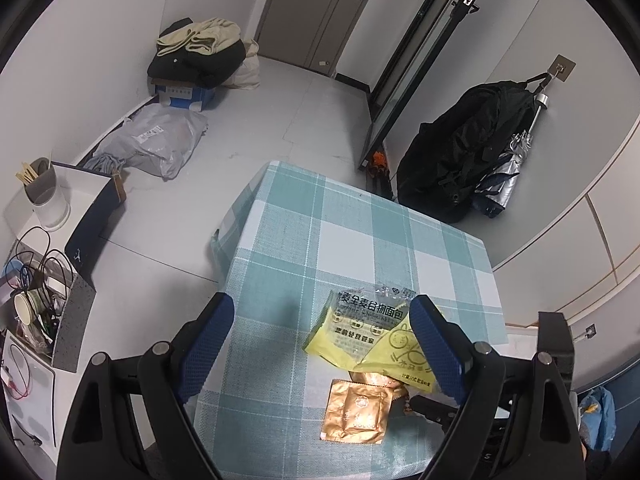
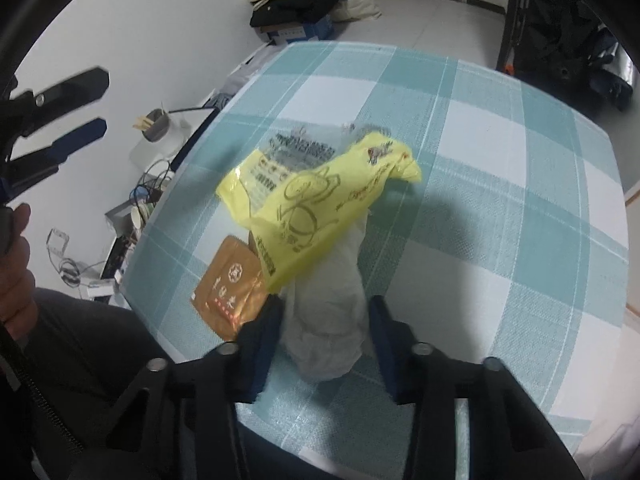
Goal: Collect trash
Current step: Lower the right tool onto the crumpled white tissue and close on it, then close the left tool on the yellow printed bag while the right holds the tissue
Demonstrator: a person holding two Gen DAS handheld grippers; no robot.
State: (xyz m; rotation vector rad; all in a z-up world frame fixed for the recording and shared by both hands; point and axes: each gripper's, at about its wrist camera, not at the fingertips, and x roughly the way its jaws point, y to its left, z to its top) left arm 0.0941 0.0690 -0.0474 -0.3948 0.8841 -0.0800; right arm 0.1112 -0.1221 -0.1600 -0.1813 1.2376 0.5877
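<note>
**Right gripper around white tissue wad, left gripper wide over wrappers**

Landmark = table w/ teal-and-white checked cloth.

Trash sits on the cloth near the table's near edge: yellow wrapper w/ a part-clear printed pack beside and partly under it, gold sachet flat on the cloth just nearer than the yellow one, touching/overlapping its lower edge. White crumpled tissue wad lies under the yellow wrapper's near end, also on the cloth.

Right gripper: fingers narrowed, one on each side of the tissue wad; the left pad touches it, but the right-hand pad looks to stand a hair off – can't tell for sure if it's a firm pinch.

Left gripper: fingers spread wide, nothing pinched, hanging above the table; right finger covers part of the yellow wrapper in left wrist view, left one over bare cloth. A hand shows at the table's left side in right wrist view.

Off the table, left: cup w/ sticks on a white box.
</note>
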